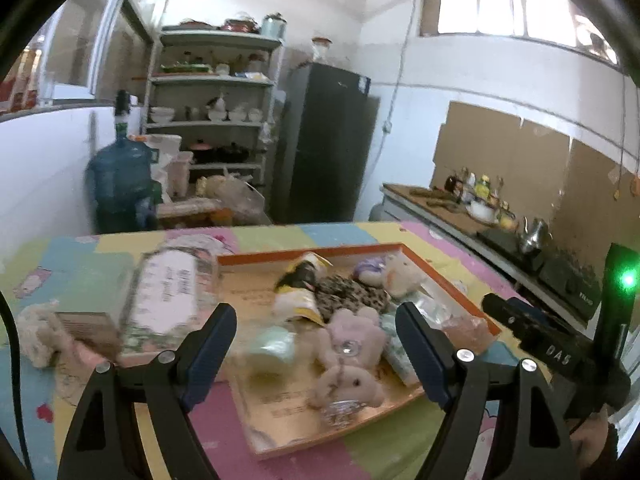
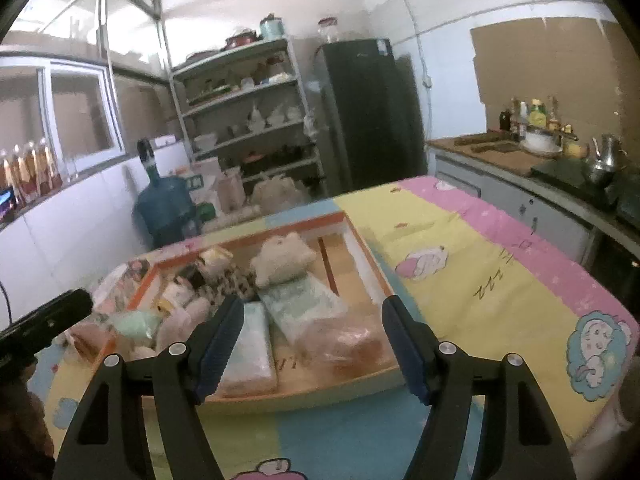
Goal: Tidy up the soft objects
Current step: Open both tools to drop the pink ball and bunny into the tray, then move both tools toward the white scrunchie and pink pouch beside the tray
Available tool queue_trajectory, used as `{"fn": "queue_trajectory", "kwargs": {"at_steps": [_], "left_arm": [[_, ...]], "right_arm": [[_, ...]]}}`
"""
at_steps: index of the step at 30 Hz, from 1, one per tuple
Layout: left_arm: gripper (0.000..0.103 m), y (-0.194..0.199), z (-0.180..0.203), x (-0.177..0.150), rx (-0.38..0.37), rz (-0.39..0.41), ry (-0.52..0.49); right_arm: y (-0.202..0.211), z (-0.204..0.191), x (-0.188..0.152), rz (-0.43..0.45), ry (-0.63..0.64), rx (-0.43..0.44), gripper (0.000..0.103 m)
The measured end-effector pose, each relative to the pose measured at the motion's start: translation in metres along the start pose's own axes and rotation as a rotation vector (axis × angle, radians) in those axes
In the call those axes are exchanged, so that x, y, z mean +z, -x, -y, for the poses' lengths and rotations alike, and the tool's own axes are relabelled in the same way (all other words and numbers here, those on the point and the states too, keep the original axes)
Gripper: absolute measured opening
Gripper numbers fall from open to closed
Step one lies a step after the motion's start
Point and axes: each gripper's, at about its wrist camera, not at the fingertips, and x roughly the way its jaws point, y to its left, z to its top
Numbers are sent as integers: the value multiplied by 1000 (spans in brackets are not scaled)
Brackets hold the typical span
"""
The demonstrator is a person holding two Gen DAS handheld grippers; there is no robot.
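Observation:
An orange-rimmed tray [image 1: 304, 254] on the patchwork cloth holds soft things: two pink plush toys [image 1: 352, 344], a leopard-print piece [image 1: 348, 292], a cream plush [image 1: 400, 276] and a mint packet [image 1: 272, 346]. My left gripper [image 1: 316, 312] hovers open above the pink toys, with nothing between its fingers. In the right wrist view the tray [image 2: 372, 276] shows the cream plush [image 2: 284, 258], wrapped mint packets [image 2: 304, 304] and a peach packet [image 2: 348, 344]. My right gripper [image 2: 313, 306] stands open over the tray's near edge, gripping nothing.
A tissue pack [image 1: 168, 300] and a beige plush [image 1: 36, 336] lie on the cloth left of the tray. Behind the table stand a blue water jug [image 1: 120, 176], a shelf of dishes [image 1: 216, 120] and a dark fridge [image 1: 328, 140]. A counter [image 2: 520, 152] with bottles runs along the right.

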Motion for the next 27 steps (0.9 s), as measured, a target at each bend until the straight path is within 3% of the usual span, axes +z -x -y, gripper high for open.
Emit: {"fn": "queue_trajectory", "kwargs": {"at_steps": [6, 14, 20, 27], "left_arm": [[82, 33, -32, 4, 43, 39, 40], [82, 85, -94, 2, 179, 70, 35], [82, 123, -156, -4, 274, 81, 77], [82, 139, -211, -20, 335, 46, 108]], "right_arm": [[19, -28, 7, 30, 26, 45, 73], [34, -84, 10, 11, 95, 175, 73], [31, -148, 2, -61, 205, 406, 73], [5, -244, -25, -249, 440, 657, 73]]}}
